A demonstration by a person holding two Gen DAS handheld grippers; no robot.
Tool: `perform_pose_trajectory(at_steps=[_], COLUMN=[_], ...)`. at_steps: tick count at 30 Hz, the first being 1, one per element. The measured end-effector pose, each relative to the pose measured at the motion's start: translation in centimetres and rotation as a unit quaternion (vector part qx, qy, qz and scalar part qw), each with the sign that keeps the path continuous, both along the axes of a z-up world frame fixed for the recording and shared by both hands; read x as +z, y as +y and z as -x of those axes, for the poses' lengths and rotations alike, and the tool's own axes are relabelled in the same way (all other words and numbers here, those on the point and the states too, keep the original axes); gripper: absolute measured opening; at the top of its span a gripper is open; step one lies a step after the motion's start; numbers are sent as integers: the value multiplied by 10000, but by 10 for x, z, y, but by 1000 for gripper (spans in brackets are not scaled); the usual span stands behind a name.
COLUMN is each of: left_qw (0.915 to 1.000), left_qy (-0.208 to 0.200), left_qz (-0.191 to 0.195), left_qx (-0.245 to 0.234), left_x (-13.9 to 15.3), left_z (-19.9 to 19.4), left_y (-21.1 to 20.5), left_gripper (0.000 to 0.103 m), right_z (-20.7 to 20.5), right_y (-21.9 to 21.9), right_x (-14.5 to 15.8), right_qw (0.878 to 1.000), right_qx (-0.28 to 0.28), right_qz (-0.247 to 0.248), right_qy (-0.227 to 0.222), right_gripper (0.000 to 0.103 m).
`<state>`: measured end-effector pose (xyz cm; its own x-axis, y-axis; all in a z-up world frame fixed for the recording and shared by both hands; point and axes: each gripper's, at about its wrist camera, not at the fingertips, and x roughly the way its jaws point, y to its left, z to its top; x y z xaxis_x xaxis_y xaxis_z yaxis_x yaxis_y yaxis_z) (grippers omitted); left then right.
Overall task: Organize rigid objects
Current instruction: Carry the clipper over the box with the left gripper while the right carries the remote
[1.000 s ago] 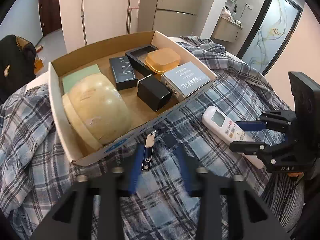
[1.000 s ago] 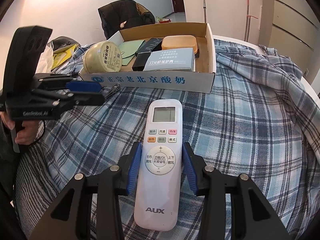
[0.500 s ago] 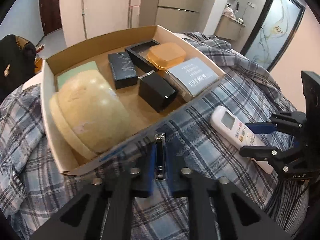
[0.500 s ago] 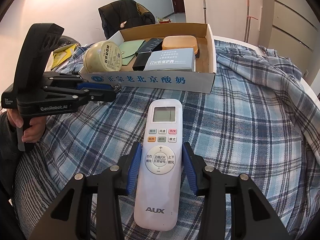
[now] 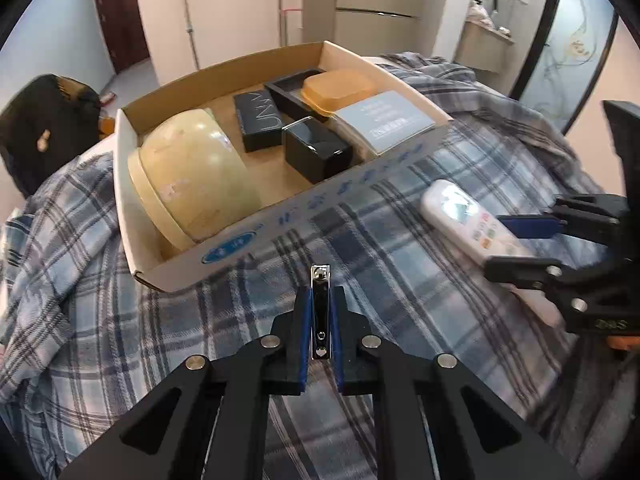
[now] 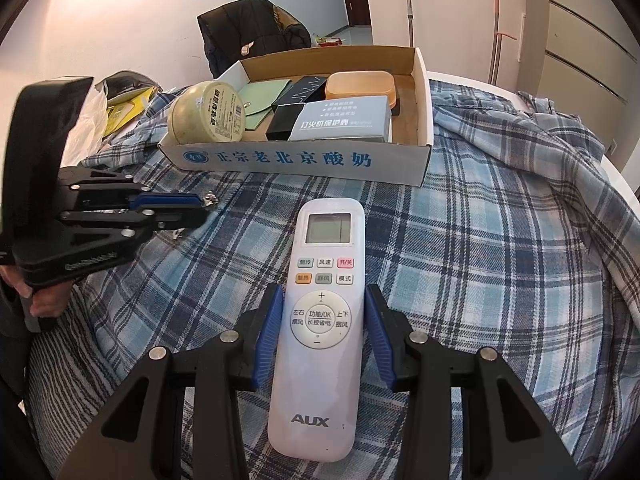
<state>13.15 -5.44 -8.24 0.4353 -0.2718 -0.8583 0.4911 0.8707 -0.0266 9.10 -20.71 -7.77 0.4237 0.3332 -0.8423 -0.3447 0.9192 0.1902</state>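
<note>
Nail clipper [image 5: 320, 312]: I had my left gripper [image 5: 320, 320] clamped on it, near the cardboard box [image 5: 280, 220]; my right gripper [image 6: 324, 332] gripped the remote [image 6: 320, 320], both ready for boxing.

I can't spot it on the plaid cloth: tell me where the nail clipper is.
Left wrist view: the nail clipper is clamped in the left gripper, just in front of the cardboard box, left of the white remote.

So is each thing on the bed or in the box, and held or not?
nail clipper: clamped in left gripper
remote: on the plaid cloth, pinched by right gripper
cardboard box: open
round tin: in box, on its side
orange case: in box, lid shut
</note>
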Motion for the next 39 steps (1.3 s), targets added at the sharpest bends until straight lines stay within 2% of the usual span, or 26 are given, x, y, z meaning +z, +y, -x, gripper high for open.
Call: perform_pose_trajectory(at_steps=[3, 7, 11, 16, 22, 27, 39], left_qw=[9999, 10000, 9998, 9998, 9985, 9969, 9930], left_qy=[-115, -57, -8, -27, -319, -486, -709], left_qz=[92, 54, 204, 210, 432, 529, 790], left_qx=[-31, -1, 52, 61, 115, 306, 521], left_x=[2, 0, -2, 0, 30, 54, 79], left_z=[-2, -8, -12, -6, 19, 37, 64], left_y=[-2, -7, -5, -3, 5, 15, 36], left_gripper=[10, 10, 10, 10, 10, 10, 10], right_z=[0, 1, 0, 0, 3, 6, 25], right_y=[0, 0, -1, -1, 3, 2, -9], right_x=[0, 0, -1, 0, 4, 15, 20], right_qw=[10000, 10000, 10000, 10000, 9997, 9995, 9992], right_qx=[0, 7, 16, -2, -79, -211, -334], right_qz=[-6, -36, -38, -15, 202, 143, 215], right_qy=[1, 24, 29, 21, -144, -164, -67], right_gripper=[42, 42, 42, 41, 40, 39, 39])
